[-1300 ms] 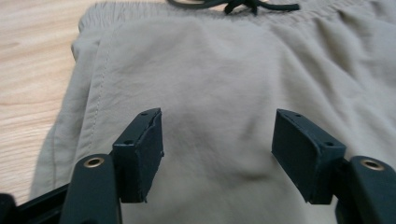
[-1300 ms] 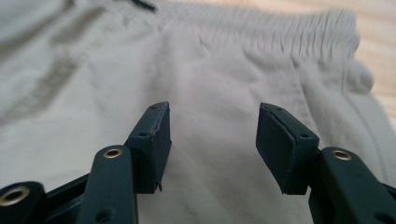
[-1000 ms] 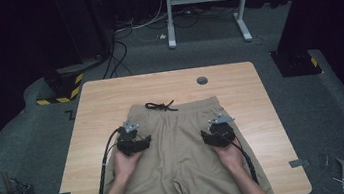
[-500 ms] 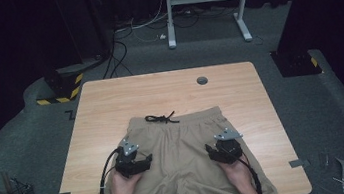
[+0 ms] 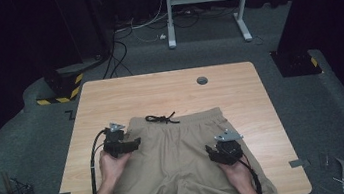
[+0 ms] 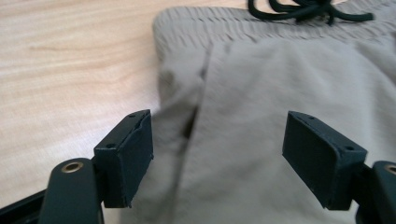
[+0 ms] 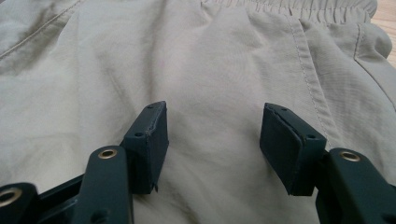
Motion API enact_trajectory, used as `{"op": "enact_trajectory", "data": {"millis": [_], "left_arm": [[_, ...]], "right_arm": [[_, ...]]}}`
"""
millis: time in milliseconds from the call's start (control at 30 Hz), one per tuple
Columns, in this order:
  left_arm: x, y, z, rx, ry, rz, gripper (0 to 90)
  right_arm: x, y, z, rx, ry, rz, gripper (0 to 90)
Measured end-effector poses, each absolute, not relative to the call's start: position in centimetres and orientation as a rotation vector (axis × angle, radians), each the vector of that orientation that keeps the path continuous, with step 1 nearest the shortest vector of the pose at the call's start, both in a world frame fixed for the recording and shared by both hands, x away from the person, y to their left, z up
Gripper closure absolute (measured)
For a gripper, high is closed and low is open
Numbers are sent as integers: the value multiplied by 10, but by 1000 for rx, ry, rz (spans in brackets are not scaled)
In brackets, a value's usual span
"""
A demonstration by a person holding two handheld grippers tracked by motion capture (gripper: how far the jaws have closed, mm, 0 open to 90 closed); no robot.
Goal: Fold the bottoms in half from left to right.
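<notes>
A pair of beige shorts (image 5: 178, 161) is laid flat on the near half of the wooden bench (image 5: 169, 92), waistband away from the person and legs reaching the near edge, so that the cloth can be worked from both sides at once. The black drawstring (image 5: 161, 118) is knotted at the middle of the waistband. The left gripper (image 5: 134, 143) is held over the left side seam, just below the waistband corner; its jaws have just been opening and now stand wide apart, with nothing clamped between them and the cloth lying loose beneath, as seen in the left gripper view (image 6: 217, 154). The right gripper (image 5: 216, 152) is poised over the right half of the shorts, near the pocket seam (image 7: 310, 79); its jaws are likewise spread wide and no fabric is pinched. Both tools are pointed at the side parts of the garment, which suggests the cloth has been released after being pulled into place, and that fresh holds for smoothing or folding are likely to be taken next.
</notes>
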State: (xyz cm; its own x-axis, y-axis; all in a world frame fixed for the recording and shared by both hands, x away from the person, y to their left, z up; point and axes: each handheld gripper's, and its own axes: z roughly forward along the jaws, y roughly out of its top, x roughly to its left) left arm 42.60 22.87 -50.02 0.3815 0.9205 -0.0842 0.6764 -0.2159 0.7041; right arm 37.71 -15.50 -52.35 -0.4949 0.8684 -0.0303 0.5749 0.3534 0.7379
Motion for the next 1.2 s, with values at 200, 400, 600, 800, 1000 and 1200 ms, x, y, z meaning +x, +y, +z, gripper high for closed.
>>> {"op": "enact_trajectory", "data": {"millis": [200, 400, 600, 800, 1000, 1200], "left_arm": [[442, 234, -497, 1923, 1370, 492, 331], [453, 236, -502, 1943, 1426, 488, 291], [454, 230, -512, 2006, 1401, 456, 412], [449, 227, -513, 2063, 1343, 485, 681], [448, 224, -510, 2116, 1307, 475, 851], [448, 231, -505, 2074, 1277, 432, 874]], "right_arm": [[377, -155, -523, 1262, 2201, 948, 418], [377, -154, -523, 1256, 2200, 944, 420], [376, -154, -523, 1258, 2201, 945, 421], [376, -154, -523, 1256, 2201, 944, 420], [377, -155, -523, 1258, 2201, 947, 420], [377, -155, -523, 1262, 2201, 947, 417]]}}
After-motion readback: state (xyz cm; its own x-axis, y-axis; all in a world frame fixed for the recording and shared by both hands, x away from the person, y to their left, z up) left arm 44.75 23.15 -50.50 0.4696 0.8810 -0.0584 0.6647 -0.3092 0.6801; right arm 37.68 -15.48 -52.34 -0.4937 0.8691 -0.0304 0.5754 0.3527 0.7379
